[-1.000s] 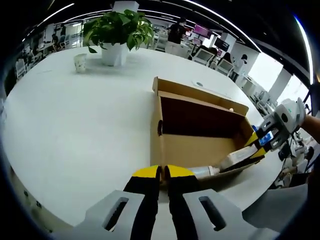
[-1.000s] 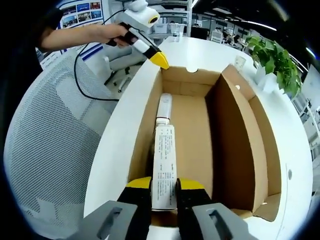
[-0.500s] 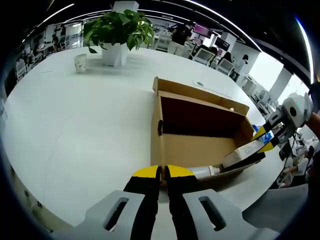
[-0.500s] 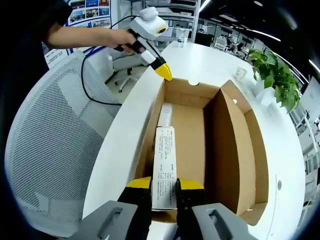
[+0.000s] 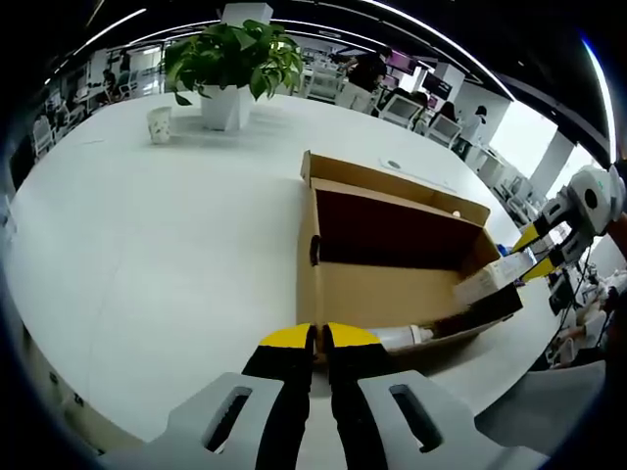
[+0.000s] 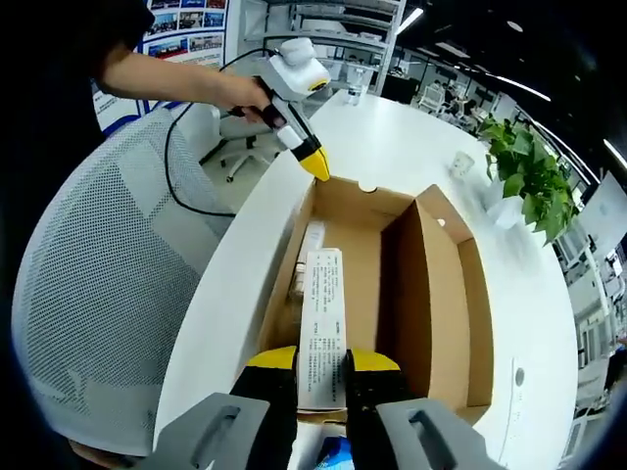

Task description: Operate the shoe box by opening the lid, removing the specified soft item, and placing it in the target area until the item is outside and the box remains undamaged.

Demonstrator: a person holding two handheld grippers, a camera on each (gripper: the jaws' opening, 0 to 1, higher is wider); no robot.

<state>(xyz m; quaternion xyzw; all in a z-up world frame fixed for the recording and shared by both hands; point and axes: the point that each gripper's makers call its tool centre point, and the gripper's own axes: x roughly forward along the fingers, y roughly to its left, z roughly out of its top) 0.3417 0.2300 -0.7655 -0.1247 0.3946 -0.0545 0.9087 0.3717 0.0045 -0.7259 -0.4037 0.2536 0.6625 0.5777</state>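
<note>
a: where's the tube?
b: your right tool is clamped on the white tube, tilted over the open shoe box.
a: and your left tool?
b: pinched together on the box's near wall, on the worktop.

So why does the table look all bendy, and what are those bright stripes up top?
In the left gripper view the fisheye lens curves the white table into a dome, and the stripes are ceiling lights stretched into arcs. In the right gripper view the cardboard box bows outward too, and its inside walls sit in soft shadow, while the tube between the right gripper jaws stays sharp.
</note>
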